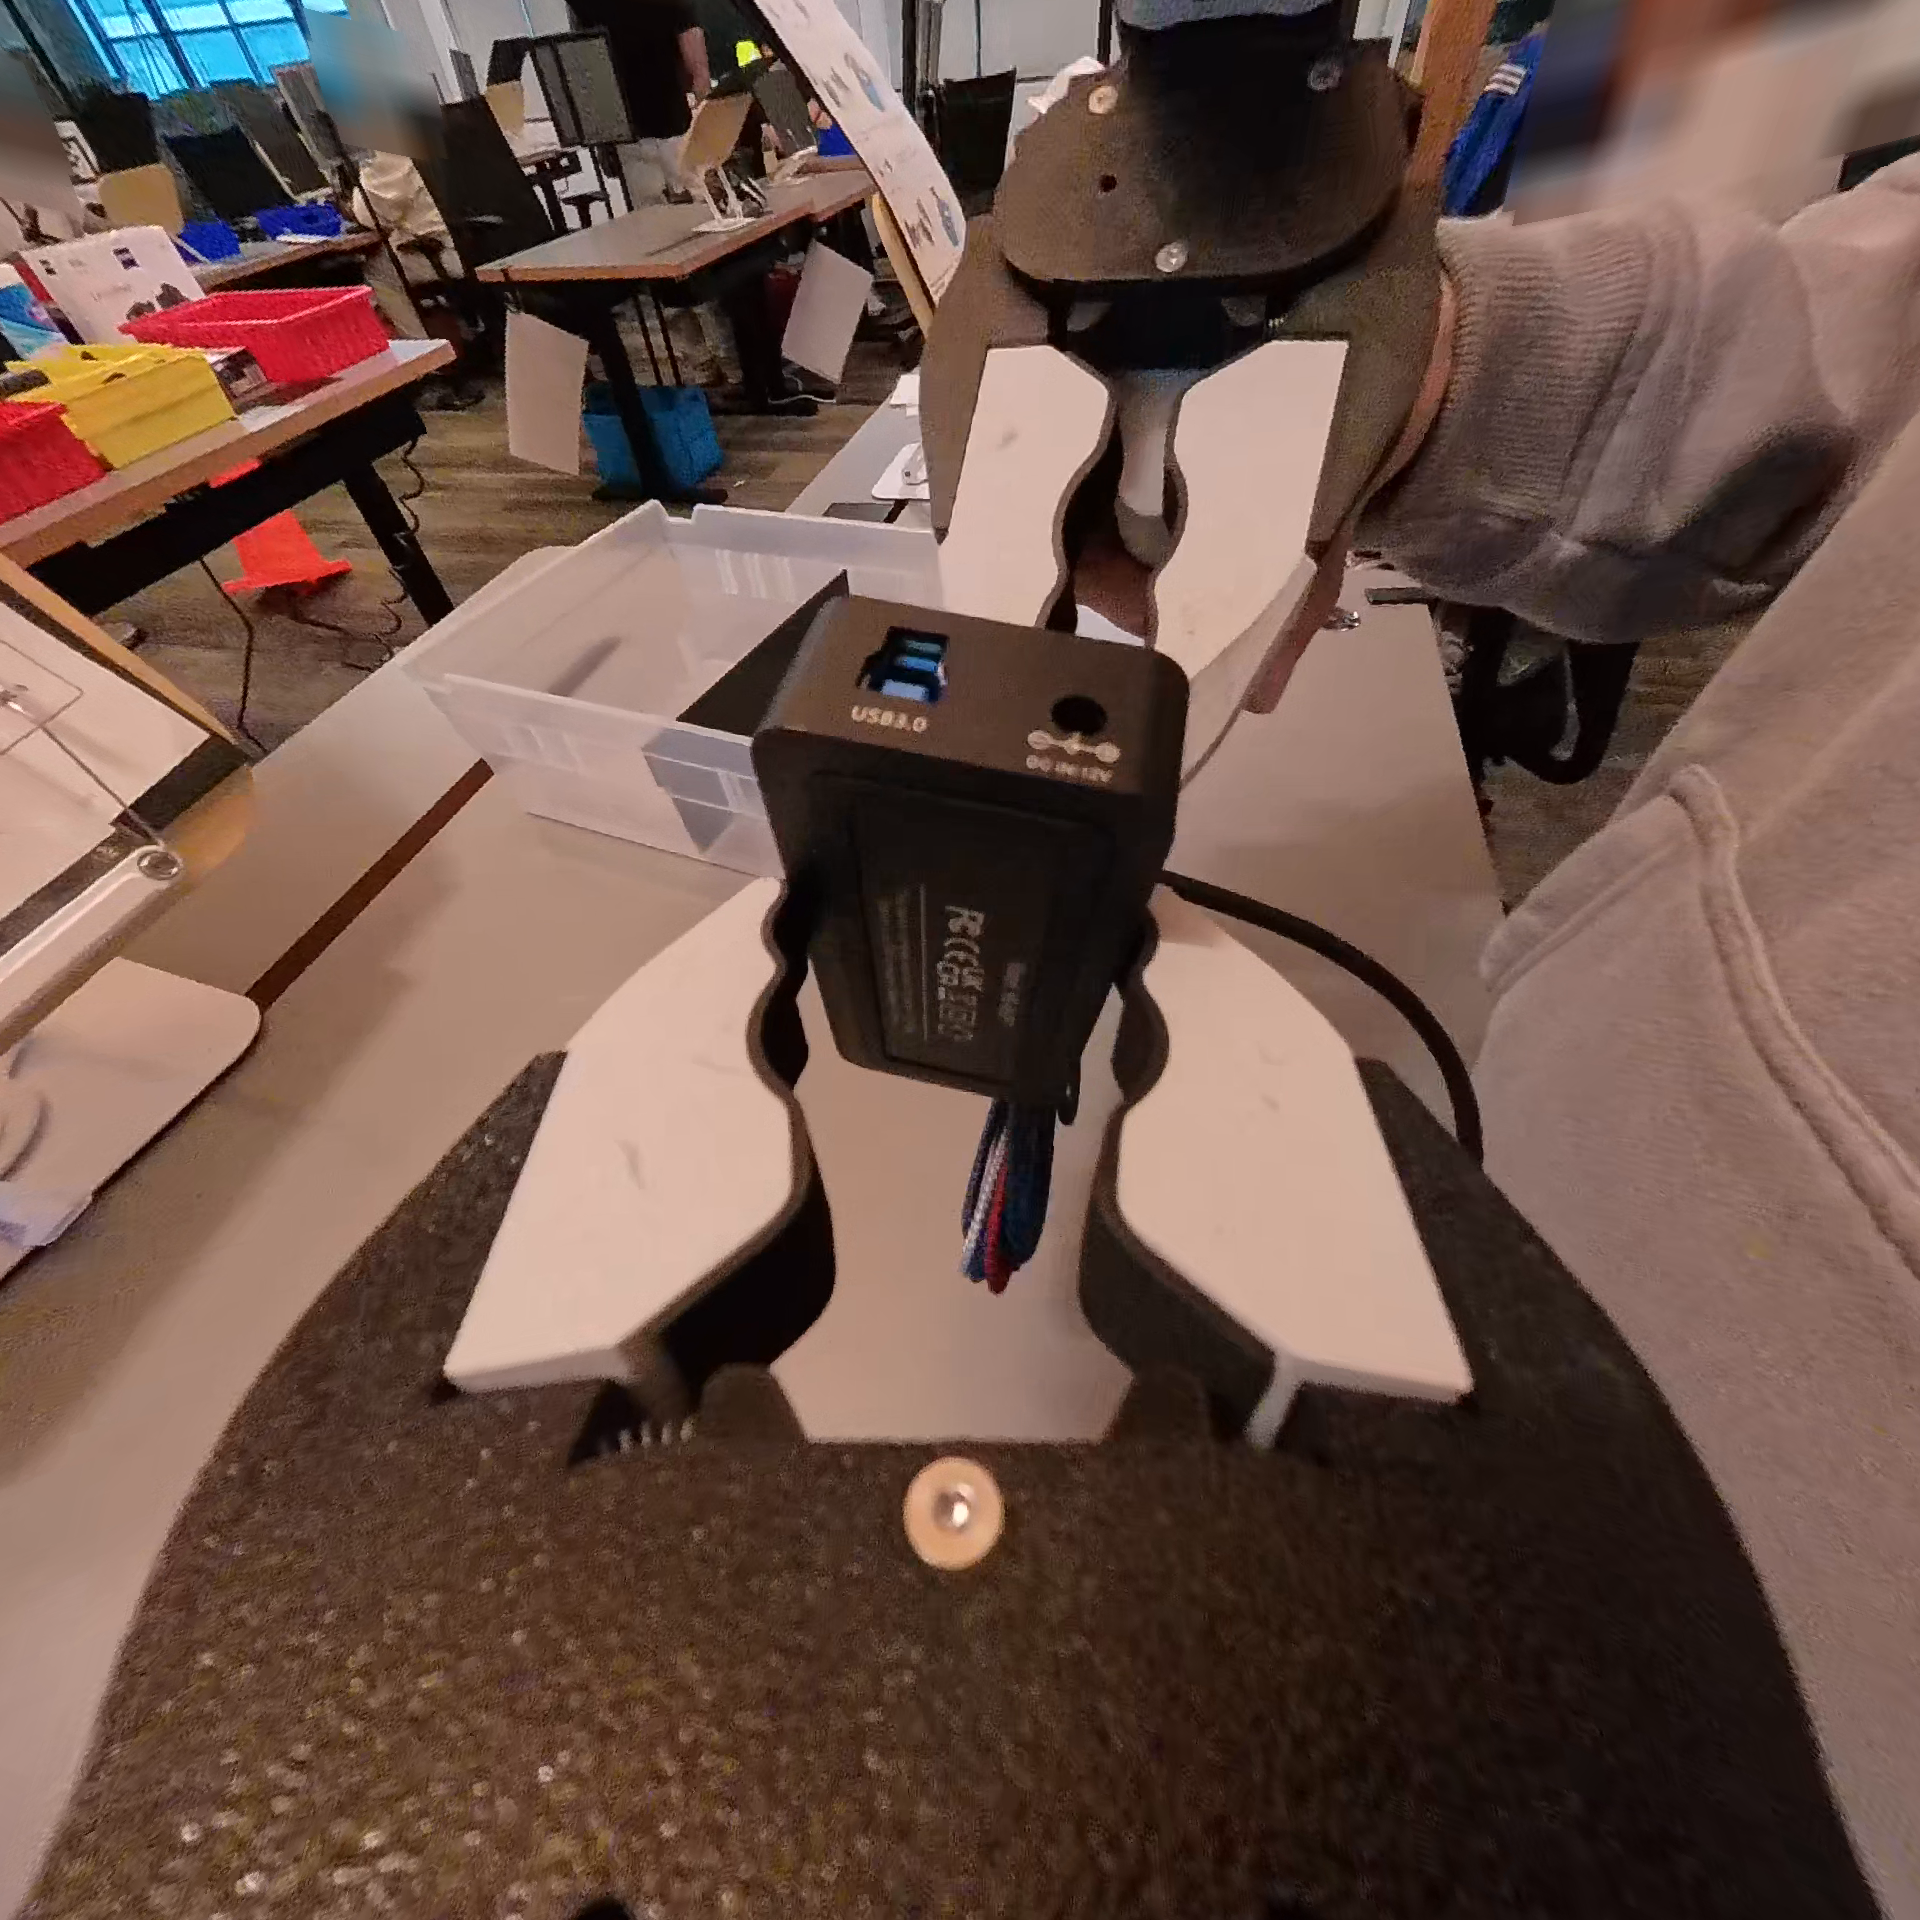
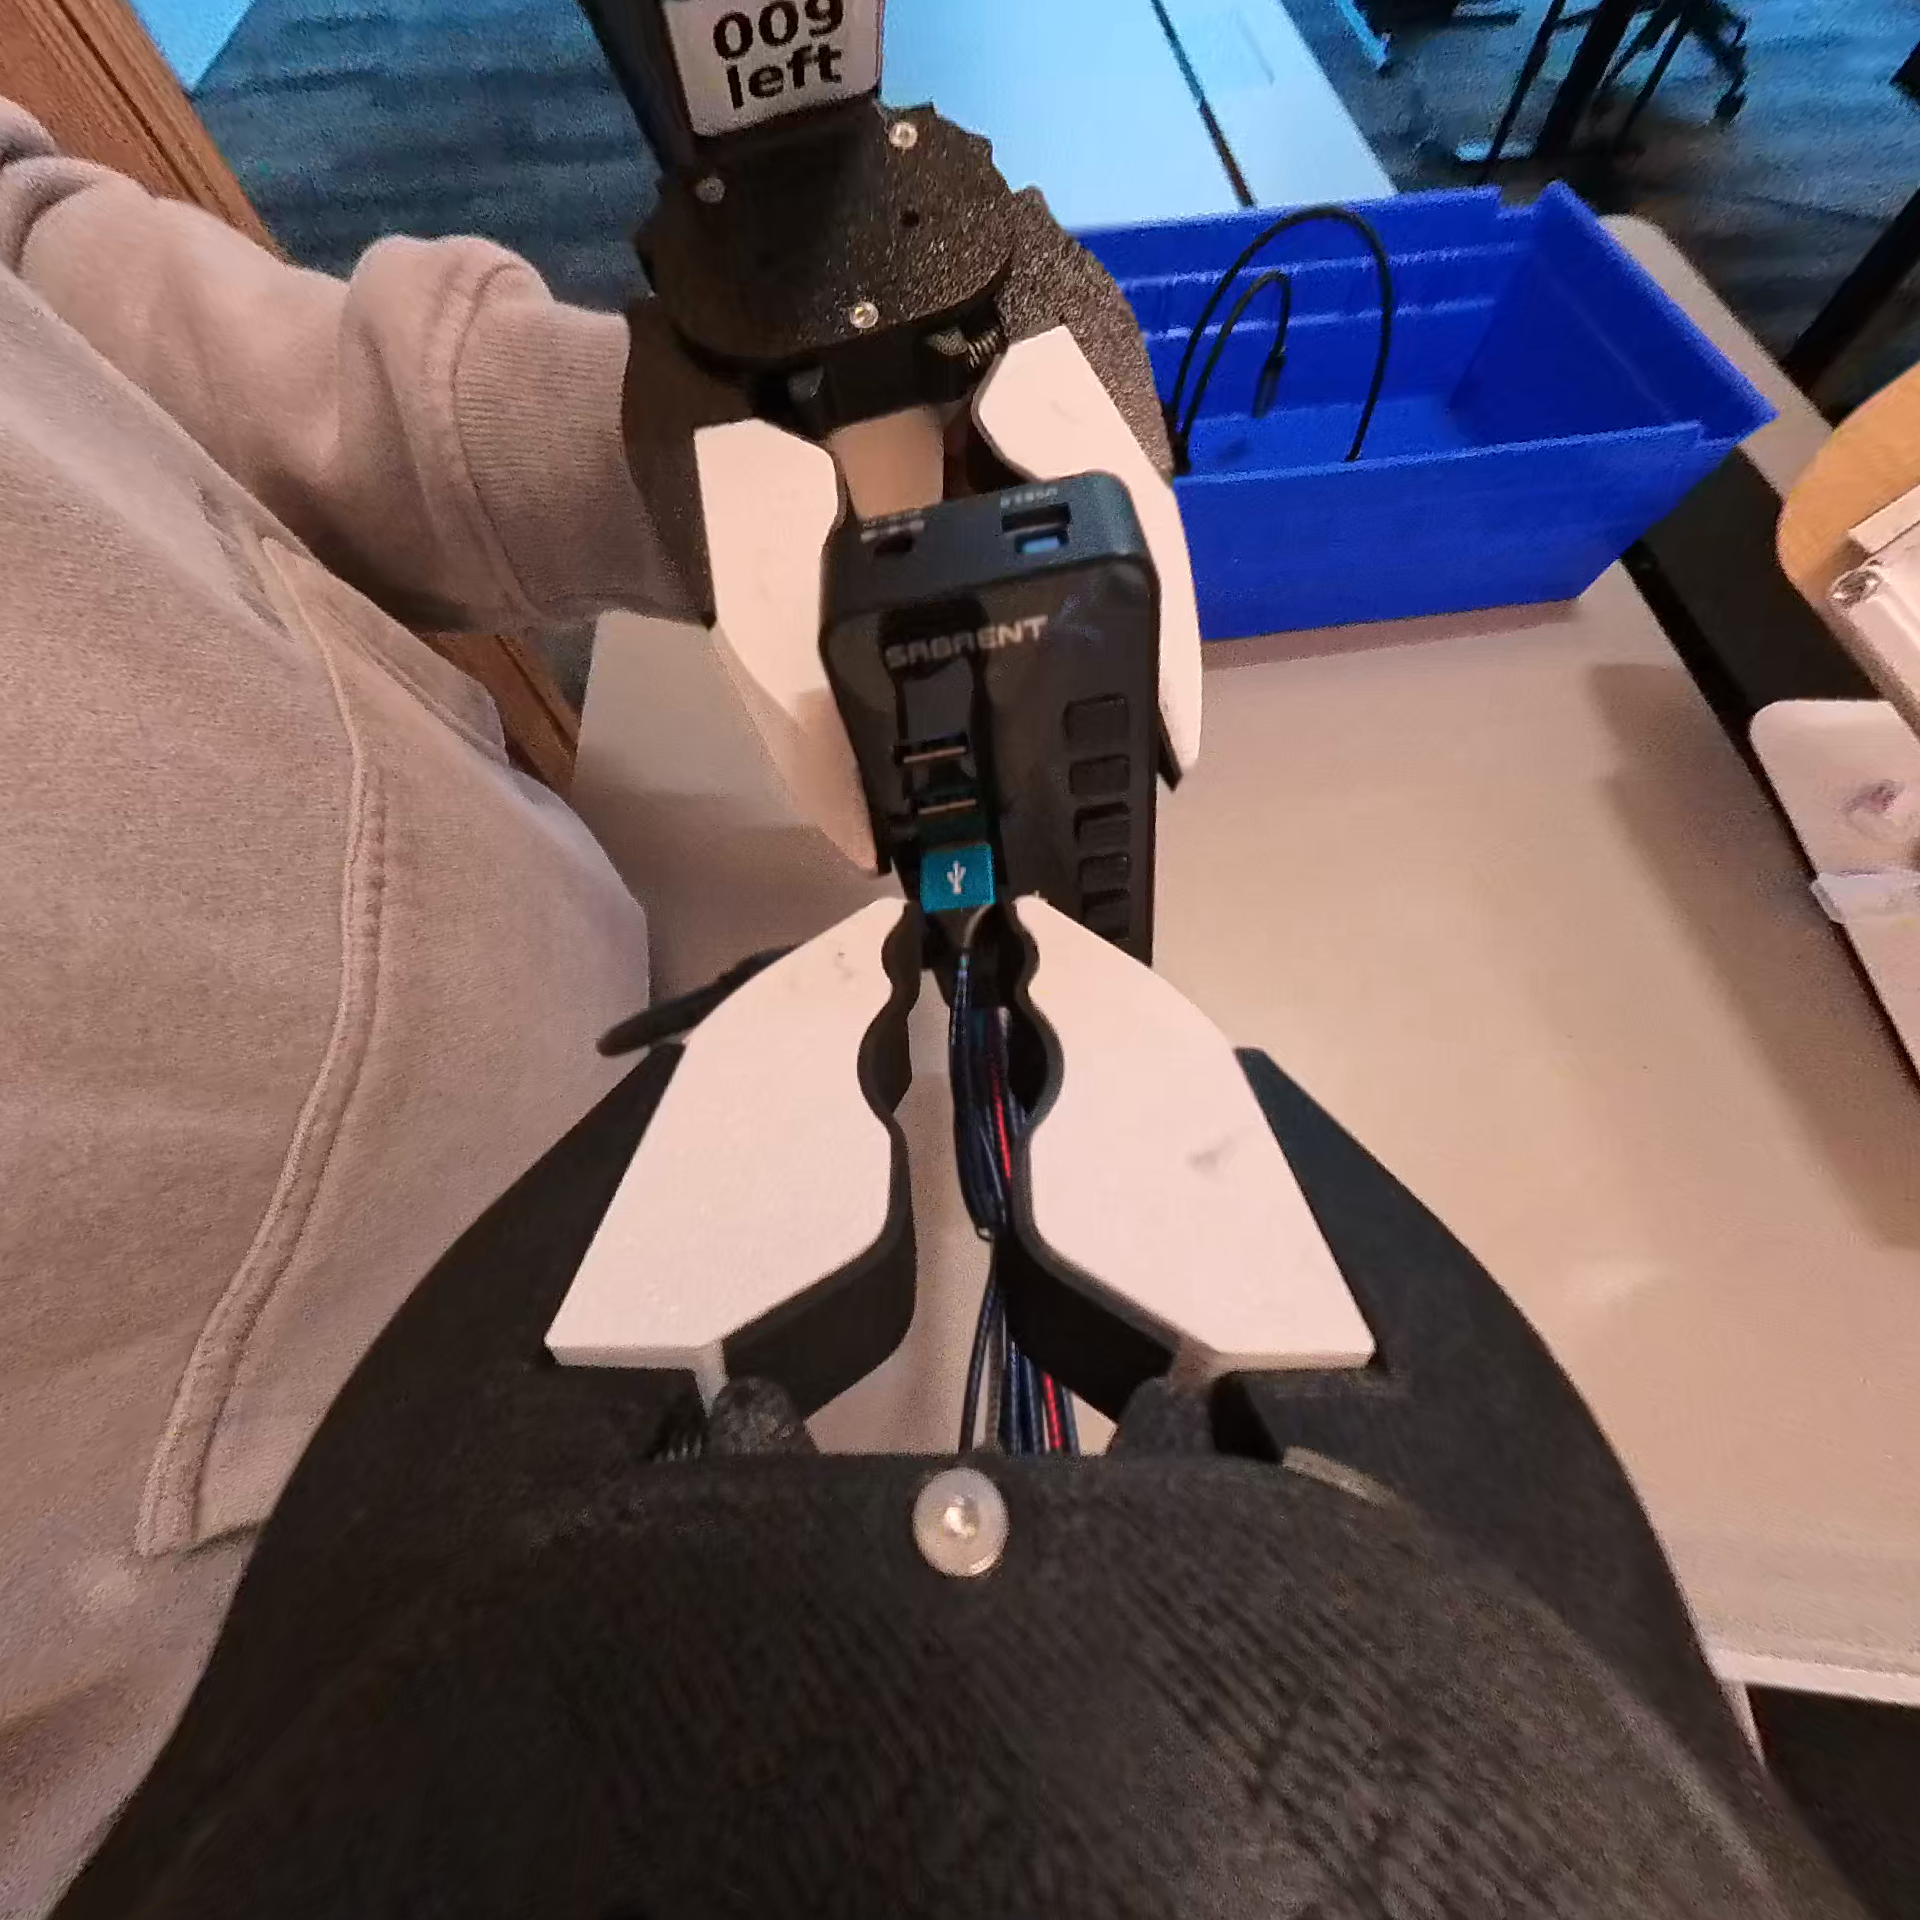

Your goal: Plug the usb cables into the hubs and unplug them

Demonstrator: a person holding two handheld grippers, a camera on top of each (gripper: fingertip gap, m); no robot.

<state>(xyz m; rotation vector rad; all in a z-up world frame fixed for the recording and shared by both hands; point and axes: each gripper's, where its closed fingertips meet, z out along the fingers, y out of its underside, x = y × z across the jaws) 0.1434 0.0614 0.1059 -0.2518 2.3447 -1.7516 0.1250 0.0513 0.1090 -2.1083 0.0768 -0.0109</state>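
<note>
A black USB hub (image 1: pixel 966 790) is held upright above the table, clamped between the white fingers of my left gripper (image 1: pixel 966 935). In the right wrist view the hub (image 2: pixel 1049 665) shows its row of ports, with the left gripper (image 2: pixel 987 675) behind it. A teal USB plug (image 2: pixel 956 878) sits in a lower port. My right gripper (image 2: pixel 961 920) is shut on the rear of this plug. The plug's blue and red braided cable (image 2: pixel 987 1143) runs back between the right gripper's fingers. In the left wrist view the cable (image 1: pixel 997 1195) hangs under the hub and the right gripper (image 1: pixel 1117 592) faces me from behind it.
A clear plastic bin (image 1: pixel 582 665) stands on the pale table (image 1: pixel 416 987) behind the hub. A blue bin (image 2: pixel 1455 499) holding black cables (image 2: pixel 1278 312) stands at the table's far side. A black cable (image 1: pixel 1382 987) curves off to the right. A person's grey sleeve (image 2: pixel 312 520) is close.
</note>
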